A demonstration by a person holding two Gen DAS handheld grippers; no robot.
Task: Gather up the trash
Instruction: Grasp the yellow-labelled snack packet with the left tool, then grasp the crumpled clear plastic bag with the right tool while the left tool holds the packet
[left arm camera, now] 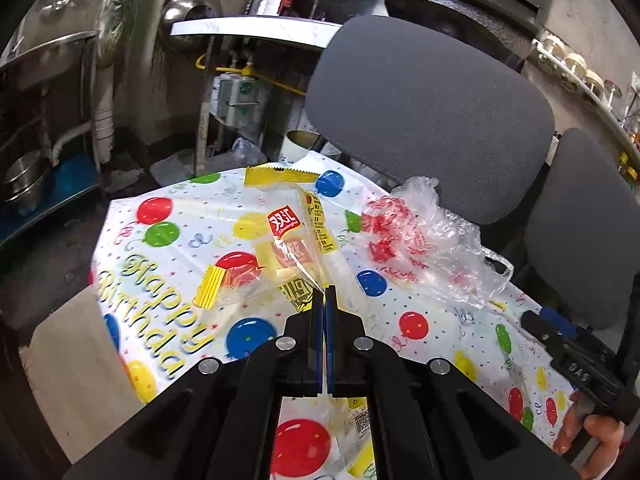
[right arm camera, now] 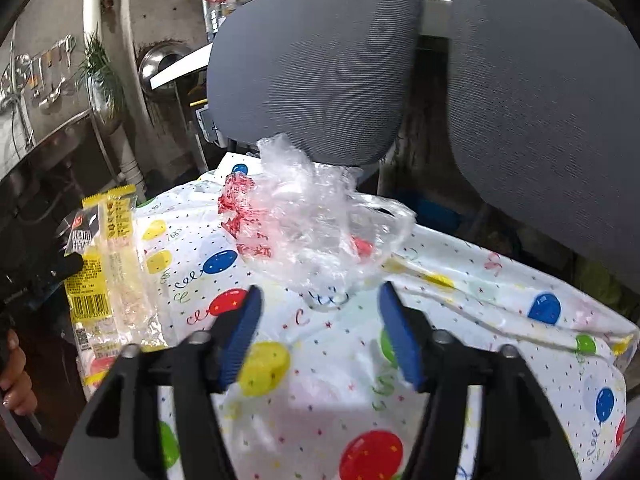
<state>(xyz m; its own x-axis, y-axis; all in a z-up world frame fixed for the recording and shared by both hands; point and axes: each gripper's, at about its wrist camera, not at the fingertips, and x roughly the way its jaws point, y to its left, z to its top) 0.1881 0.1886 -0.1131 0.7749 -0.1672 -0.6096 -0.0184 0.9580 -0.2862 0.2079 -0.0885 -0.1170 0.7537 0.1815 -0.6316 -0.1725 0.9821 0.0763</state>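
The yellow snack wrapper (left arm camera: 288, 240) hangs lifted above the counter (left arm camera: 168, 264), pinched at one clear edge by the left gripper (left arm camera: 325, 294), whose blue fingers (left arm camera: 318, 320) are pressed together on it. Just to its right a crumpled clear plastic bag (right arm camera: 308, 220) with red print lies on the balloon-patterned tablecloth (right arm camera: 460, 320), close to the far edge. The right gripper (right arm camera: 320, 300) hovers just short of the bag, its fingers (right arm camera: 240, 332) spread apart with nothing between them. Two grey chair backs (right arm camera: 312, 64) stand right behind the far edge, crowding the bag. The near part of the cloth is bare. Beyond the left edge, steel bowls (left arm camera: 24, 180) sit stacked on a low shelf.
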